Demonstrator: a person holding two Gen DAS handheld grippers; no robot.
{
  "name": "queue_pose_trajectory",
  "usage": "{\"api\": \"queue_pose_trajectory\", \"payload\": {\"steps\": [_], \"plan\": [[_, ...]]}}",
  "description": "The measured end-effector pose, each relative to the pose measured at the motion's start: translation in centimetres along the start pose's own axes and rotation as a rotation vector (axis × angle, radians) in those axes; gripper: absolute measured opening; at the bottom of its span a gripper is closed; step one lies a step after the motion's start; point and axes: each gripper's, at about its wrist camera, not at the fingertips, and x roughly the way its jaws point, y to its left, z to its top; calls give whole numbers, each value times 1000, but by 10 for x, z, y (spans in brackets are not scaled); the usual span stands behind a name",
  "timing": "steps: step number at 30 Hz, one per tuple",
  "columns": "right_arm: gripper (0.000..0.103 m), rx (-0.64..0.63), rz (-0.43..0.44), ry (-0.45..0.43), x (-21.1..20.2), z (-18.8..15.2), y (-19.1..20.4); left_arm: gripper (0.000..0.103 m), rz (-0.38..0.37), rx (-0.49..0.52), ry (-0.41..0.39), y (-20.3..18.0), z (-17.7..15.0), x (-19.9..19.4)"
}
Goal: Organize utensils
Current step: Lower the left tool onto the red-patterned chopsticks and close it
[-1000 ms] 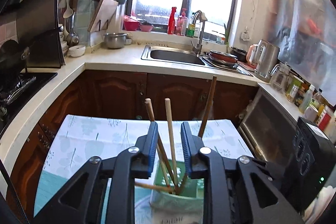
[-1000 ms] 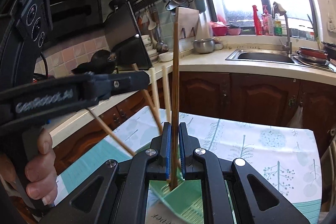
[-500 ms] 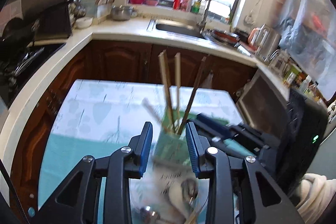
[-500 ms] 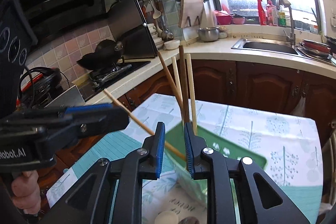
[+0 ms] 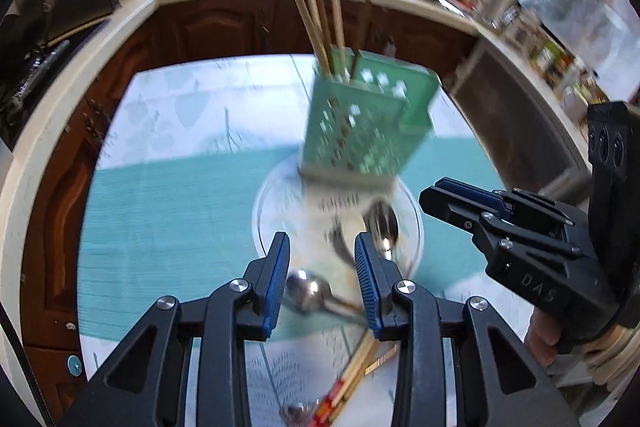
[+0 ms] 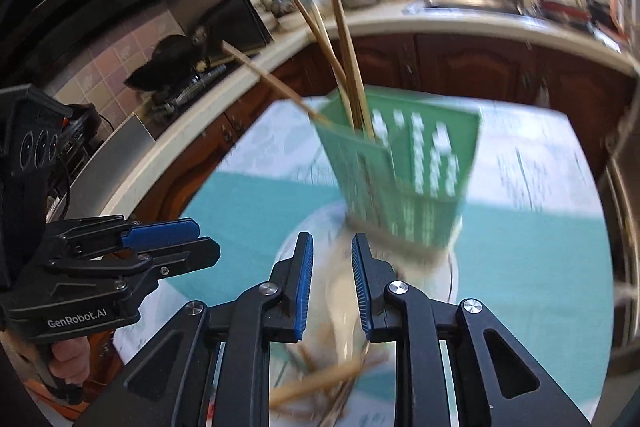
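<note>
A green perforated utensil holder (image 5: 368, 119) stands on the table with several wooden chopsticks (image 5: 316, 15) upright in it; it also shows in the right wrist view (image 6: 404, 171). In front of it lies a clear glass plate (image 5: 276, 199) with metal spoons (image 5: 384, 223) and more chopsticks (image 5: 352, 379) on it. My left gripper (image 5: 322, 275) is open and empty above the plate's near side. My right gripper (image 6: 331, 279) is open and empty over the plate, with loose chopsticks (image 6: 320, 383) below it. Both views are blurred by motion.
The table carries a teal mat (image 5: 172, 227) on a leaf-print cloth (image 5: 188, 103). A counter with sink (image 6: 460, 3) runs behind. A stove with a pan (image 6: 176, 55) is on the left, and an appliance (image 5: 516, 115) is on the right.
The right gripper has let go of the dark chopstick, which now stands in the holder. Both grippers have pulled back and up from the holder and point down at the plate.
</note>
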Motion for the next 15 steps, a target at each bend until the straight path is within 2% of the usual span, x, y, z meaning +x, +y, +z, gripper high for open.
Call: {"api": "queue_pose_trajectory", "payload": {"steps": [4,10,15], "plan": [[20,101,-5,64,-7,-37,-4,32,-67,37,77,-4,-20,9],[20,220,-6,116,-19,-90,-7,32,-195,35,245,-4,-49,35],[20,288,3,145,-22,-112,-4,32,-245,66,355,-6,-67,57]]}}
